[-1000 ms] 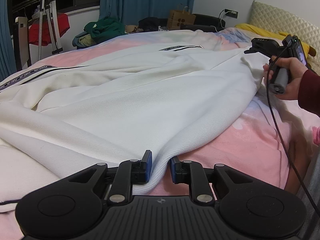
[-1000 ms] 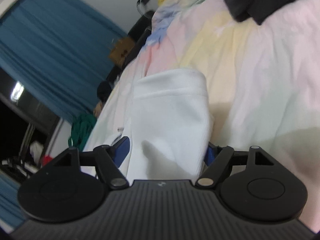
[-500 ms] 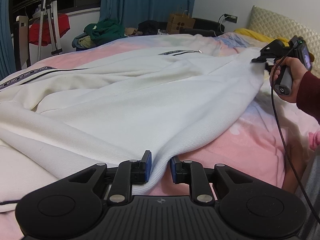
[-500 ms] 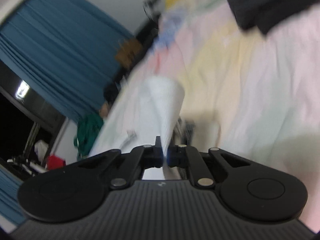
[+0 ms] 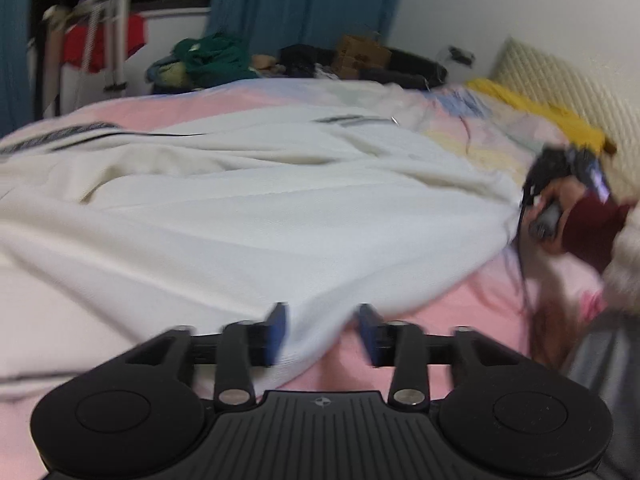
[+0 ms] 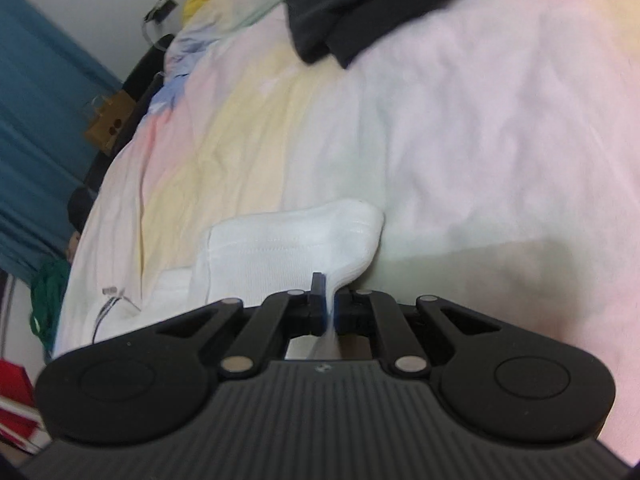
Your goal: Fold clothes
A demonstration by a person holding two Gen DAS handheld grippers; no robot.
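Observation:
A large white garment [image 5: 248, 208] with dark striped trim lies spread across the pastel bed cover [image 5: 460, 304]. My left gripper [image 5: 322, 330] is open, its blue pads either side of the garment's near hem, which lies loose between them. My right gripper [image 6: 329, 310] is shut on a white corner of the garment [image 6: 296, 248]. In the left wrist view the right gripper [image 5: 560, 176] pulls that corner at the far right, held by a hand in a dark red sleeve.
A dark garment [image 6: 352, 4] lies at the top of the right wrist view. A yellow cloth [image 5: 536, 112] and quilted headboard [image 5: 568, 92] are at the right. A clothes pile [image 5: 208, 60], cardboard box [image 5: 360, 56] and blue curtains [image 5: 304, 12] stand beyond the bed.
My left gripper's jaws have opened wider around the hem. My right gripper, shut on the corner since half a second ago, has pulled it lower and nearer. Both views have shifted.

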